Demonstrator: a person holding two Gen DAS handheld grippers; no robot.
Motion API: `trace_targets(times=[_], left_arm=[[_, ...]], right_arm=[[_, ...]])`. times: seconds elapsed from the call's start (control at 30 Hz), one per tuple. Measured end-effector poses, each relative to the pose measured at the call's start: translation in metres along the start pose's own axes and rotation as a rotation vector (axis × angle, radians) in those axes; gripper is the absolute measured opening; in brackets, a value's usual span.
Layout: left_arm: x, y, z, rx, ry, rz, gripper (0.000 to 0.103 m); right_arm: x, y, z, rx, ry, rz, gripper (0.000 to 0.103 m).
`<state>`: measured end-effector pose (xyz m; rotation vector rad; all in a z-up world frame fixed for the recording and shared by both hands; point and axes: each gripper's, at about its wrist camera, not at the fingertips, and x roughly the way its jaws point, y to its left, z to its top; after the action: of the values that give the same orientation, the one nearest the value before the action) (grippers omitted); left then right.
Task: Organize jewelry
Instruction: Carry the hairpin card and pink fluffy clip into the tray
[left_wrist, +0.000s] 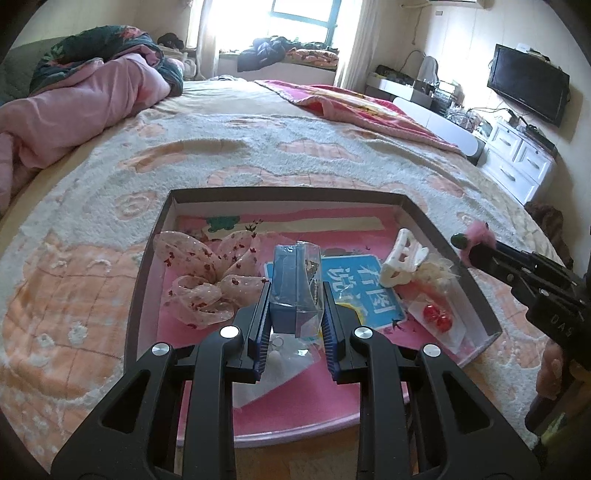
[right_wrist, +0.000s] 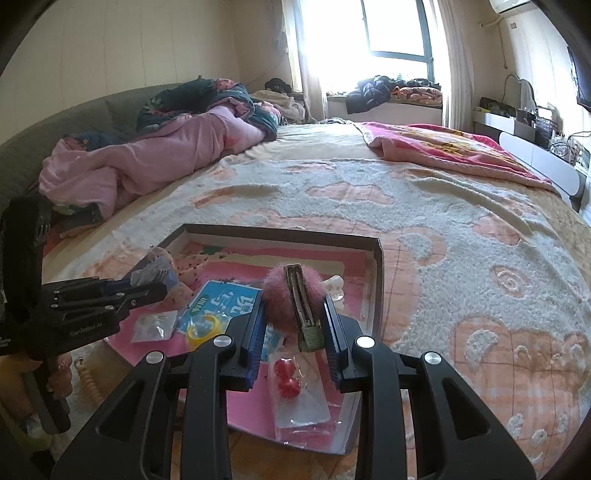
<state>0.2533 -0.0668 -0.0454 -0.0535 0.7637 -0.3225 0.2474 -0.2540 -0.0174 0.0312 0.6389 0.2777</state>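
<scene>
The left gripper (left_wrist: 295, 306) is squeezing a small clear packet (left_wrist: 301, 280) with blue card inside. Its two blue pads press on the packet's sides and hold it up over the box. The right gripper (right_wrist: 295, 314) is squeezing a fluffy pink hair clip (right_wrist: 284, 299). The clip's metal part stands up between the pads, and the pink fluff pokes out on the left.

Both grippers hang over the near part of a flat dark box (left_wrist: 280, 194) with a pink floor. The box lies on the bed (left_wrist: 258, 147).

Inside the box, on the left, is a thin pink scarf (left_wrist: 207, 273) with small red dots. In the middle lies a blue card (left_wrist: 364, 291) with white writing. On the right is a white claw clip (left_wrist: 400, 258), and just beside it something cream and fluffy (left_wrist: 439, 271). Near that, a clear bag holds two red beads (left_wrist: 436, 315). Another small clear bag (right_wrist: 153, 325) lies at the near left.

Far away on the bed is a bunched pink blanket (left_wrist: 85, 96). A bright window (left_wrist: 299, 18) is at the far wall. A black TV (left_wrist: 528, 83) hangs on the right.
</scene>
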Motion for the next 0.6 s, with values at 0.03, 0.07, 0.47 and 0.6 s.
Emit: trace_targets(times=[0.03,0.07,0.47,0.6], left_arm=[[0.001,0.001,0.0,-0.001,0.002,0.001,0.017],[0.003,0.001,-0.001,-0.003,0.006,0.001,0.017],[0.016,0.008,-0.01,-0.016,0.046,0.011,0.017],[0.017,0.01,-0.012,-0.018,0.051,0.015,0.017]], right_arm=[[0.002,0.0,0.001,-0.001,0.005,-0.002,0.027],[0.006,0.0,0.002,-0.004,0.012,-0.008,0.027],[0.036,-0.002,-0.015,0.0,0.107,-0.043,0.027],[0.035,-0.001,-0.017,-0.003,0.106,-0.045,0.028]])
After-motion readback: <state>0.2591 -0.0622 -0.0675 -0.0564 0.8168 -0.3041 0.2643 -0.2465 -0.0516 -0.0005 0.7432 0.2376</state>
